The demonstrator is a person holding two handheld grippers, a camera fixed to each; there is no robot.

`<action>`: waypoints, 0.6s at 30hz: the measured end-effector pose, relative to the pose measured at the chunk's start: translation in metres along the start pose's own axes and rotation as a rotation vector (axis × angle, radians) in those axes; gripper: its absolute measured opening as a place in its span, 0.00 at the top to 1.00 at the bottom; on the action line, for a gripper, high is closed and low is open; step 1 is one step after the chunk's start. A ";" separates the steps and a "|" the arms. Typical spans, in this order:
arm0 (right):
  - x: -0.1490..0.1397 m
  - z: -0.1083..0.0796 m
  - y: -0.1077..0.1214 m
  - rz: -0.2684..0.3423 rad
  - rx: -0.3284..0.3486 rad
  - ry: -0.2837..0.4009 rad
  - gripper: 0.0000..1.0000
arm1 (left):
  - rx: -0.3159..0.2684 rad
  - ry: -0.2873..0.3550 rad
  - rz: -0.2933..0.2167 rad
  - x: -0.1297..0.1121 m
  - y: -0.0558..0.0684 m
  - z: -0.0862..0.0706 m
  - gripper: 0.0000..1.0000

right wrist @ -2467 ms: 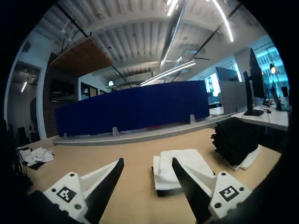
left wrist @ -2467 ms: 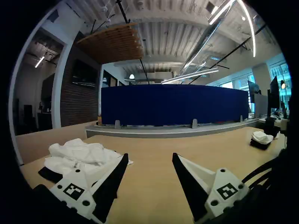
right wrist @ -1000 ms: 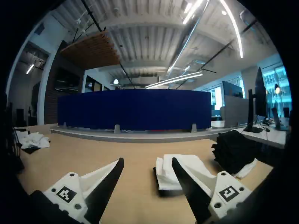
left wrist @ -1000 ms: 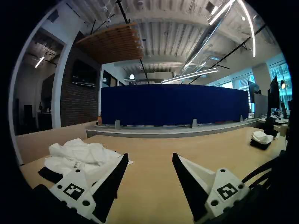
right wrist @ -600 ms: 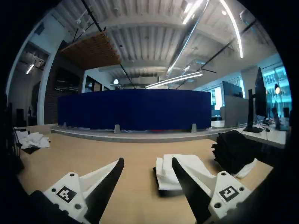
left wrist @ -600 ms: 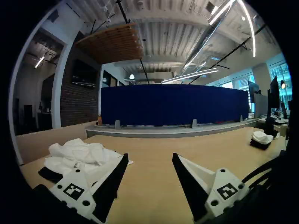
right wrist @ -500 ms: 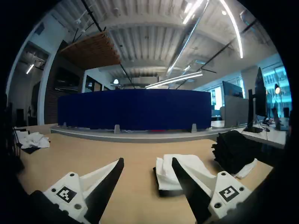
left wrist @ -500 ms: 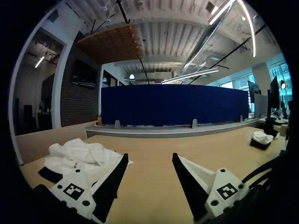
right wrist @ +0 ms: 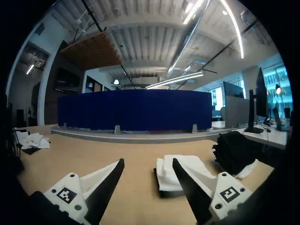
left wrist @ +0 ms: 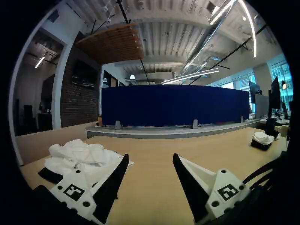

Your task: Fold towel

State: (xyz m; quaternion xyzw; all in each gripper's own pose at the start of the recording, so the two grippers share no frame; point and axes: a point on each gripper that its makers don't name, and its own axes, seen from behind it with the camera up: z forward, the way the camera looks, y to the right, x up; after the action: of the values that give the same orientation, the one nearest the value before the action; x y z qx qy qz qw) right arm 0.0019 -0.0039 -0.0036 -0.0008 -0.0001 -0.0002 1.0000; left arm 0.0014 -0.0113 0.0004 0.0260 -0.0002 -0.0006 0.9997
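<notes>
Since 2.5 s ago, right gripper turned and levelled. Long dark-blue fabric partition, then slanting up to right, now runs level across right gripper view. Black stack of folded cloth sits lower in view. Crumpled white cloth pile at far left sits higher. Folded white towel slightly lower and leftward. All of this shift came before 1.0 s ago.

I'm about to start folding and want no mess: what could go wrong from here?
The crumpled white towel lies on a black cloth; the open left gripper might pinch both layers together. The open right gripper sits close to the folded white towel and could nudge it out of shape.
</notes>
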 end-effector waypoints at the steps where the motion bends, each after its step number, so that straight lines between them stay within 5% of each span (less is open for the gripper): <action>1: 0.000 0.000 0.000 0.000 0.000 0.000 0.00 | 0.000 0.000 0.000 0.000 0.000 0.000 0.13; 18: -0.001 -0.001 0.001 0.000 0.000 0.000 0.00 | -0.002 -0.001 -0.001 0.001 0.000 0.002 0.13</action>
State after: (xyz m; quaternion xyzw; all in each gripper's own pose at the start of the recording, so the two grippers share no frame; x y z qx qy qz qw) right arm 0.0014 -0.0034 -0.0047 -0.0006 -0.0002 -0.0003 1.0000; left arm 0.0021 -0.0112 0.0022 0.0249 -0.0007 -0.0011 0.9997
